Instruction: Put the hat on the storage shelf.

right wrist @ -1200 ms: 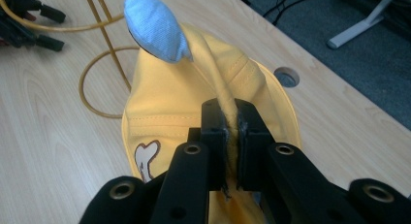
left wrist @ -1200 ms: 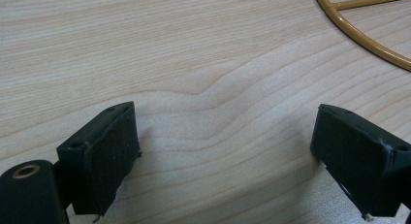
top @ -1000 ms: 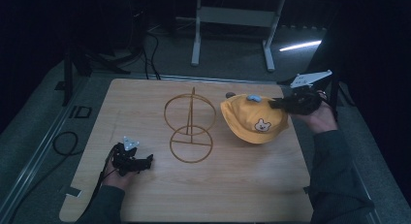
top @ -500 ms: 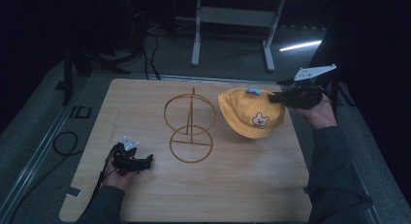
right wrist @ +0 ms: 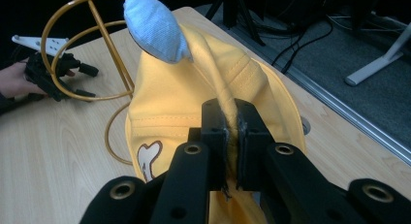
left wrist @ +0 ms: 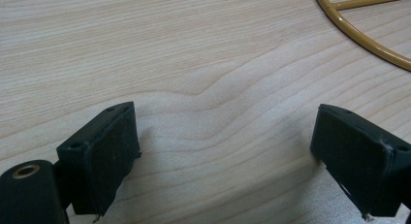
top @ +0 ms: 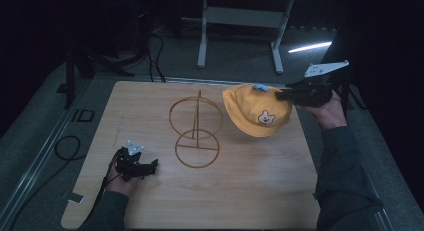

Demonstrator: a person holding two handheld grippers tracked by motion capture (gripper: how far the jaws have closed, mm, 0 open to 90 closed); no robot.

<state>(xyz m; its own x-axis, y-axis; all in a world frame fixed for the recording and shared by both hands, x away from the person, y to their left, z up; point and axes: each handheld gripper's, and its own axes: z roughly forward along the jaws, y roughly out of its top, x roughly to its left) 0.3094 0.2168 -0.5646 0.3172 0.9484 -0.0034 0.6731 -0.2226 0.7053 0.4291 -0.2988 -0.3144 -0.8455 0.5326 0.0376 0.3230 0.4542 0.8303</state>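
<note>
Lifted since a second ago, the yellow hat (top: 256,112) now hangs above the table's (top: 250,191) far right. Nearest, my left gripper (top: 142,167) rests wide open, empty. Beyond the wire stand (top: 196,128), my right gripper (top: 281,96) pinches the soft, light brim, probably the surest hold.

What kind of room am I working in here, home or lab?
Probably a lab or test studio: a lone wooden table in a dark room, loose cables on grey floor, and a bare metal desk frame behind.
</note>
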